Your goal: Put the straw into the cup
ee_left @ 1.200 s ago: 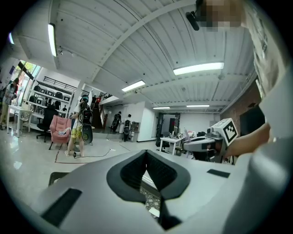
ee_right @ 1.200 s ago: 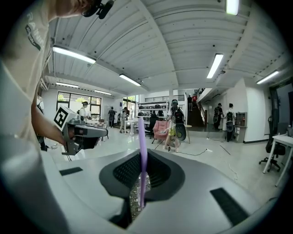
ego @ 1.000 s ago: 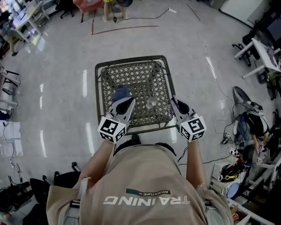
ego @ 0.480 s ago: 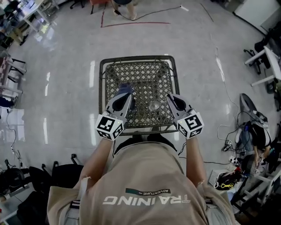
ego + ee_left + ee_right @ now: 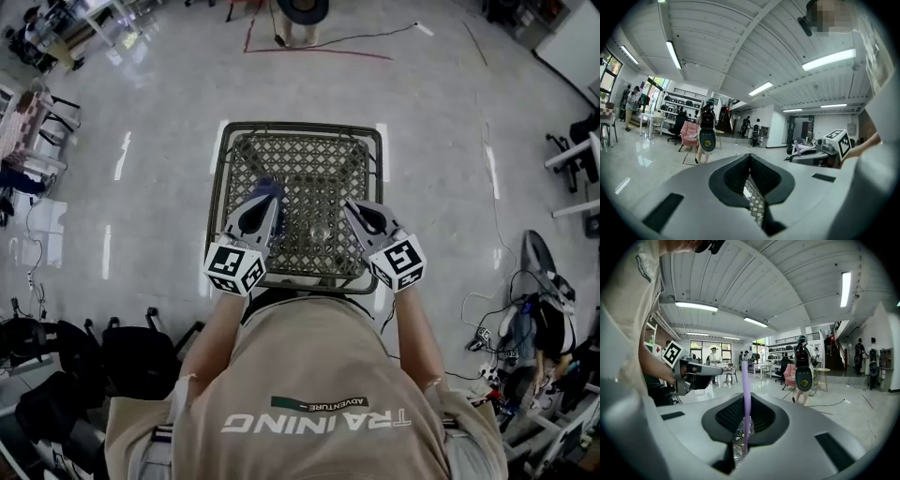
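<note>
A clear cup [image 5: 322, 230] stands on the metal lattice table [image 5: 305, 150], near its front edge. My right gripper [image 5: 351, 210] sits just right of the cup, shut on a purple straw [image 5: 746, 399] that stands upright between its jaws [image 5: 746, 432]. The straw is too thin to make out in the head view. My left gripper [image 5: 265, 202] hovers over the table's left half, its jaws [image 5: 752, 197] shut with nothing between them; only lattice shows through the slit. A blue object [image 5: 267, 187] lies at its tips, partly hidden.
The table has a raised dark frame [image 5: 217, 187] and stands on a glossy floor. A person with a backpack [image 5: 804, 369] stands well beyond it. Chairs, bags and cables [image 5: 525, 328] crowd the floor to the right, and dark chairs [image 5: 56, 347] stand at the left.
Both grippers have moved in over the table from its front corners. The right one, holding the straw, has come left and is closer to the cup. The head view has shifted.
</note>
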Demonstrator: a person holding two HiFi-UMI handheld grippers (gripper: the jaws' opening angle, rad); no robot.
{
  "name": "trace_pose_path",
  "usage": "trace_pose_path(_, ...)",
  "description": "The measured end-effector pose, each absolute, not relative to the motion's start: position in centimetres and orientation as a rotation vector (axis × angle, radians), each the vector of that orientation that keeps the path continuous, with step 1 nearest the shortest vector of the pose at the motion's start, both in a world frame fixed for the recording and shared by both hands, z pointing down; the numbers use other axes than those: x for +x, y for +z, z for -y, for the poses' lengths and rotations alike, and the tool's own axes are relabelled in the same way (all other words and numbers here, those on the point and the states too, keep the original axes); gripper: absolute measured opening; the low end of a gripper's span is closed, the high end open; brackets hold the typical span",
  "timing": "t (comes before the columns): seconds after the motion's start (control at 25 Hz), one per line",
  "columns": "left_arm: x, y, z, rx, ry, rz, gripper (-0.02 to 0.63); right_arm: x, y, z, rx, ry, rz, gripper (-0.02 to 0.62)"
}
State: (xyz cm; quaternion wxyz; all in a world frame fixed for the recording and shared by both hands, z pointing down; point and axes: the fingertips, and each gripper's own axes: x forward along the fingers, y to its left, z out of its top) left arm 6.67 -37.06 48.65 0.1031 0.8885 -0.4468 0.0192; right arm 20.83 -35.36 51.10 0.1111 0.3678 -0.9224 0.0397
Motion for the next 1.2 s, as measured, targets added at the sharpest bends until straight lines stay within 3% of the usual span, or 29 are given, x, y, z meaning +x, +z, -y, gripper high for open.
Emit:
trace_pose_path(0.6, 5.1, 46.2, 36.9, 2.641, 0.079, 1.386, 0.015, 15.5, 57.6, 34.9, 0.844, 0.122, 2.682, 0.028)
trace_pose_path(1.2, 1.9, 47.1, 35.6, 2.632, 0.080, 1.364, 0.015, 15.1, 62.5, 35.2, 0.918, 0.230, 2.620, 0.029)
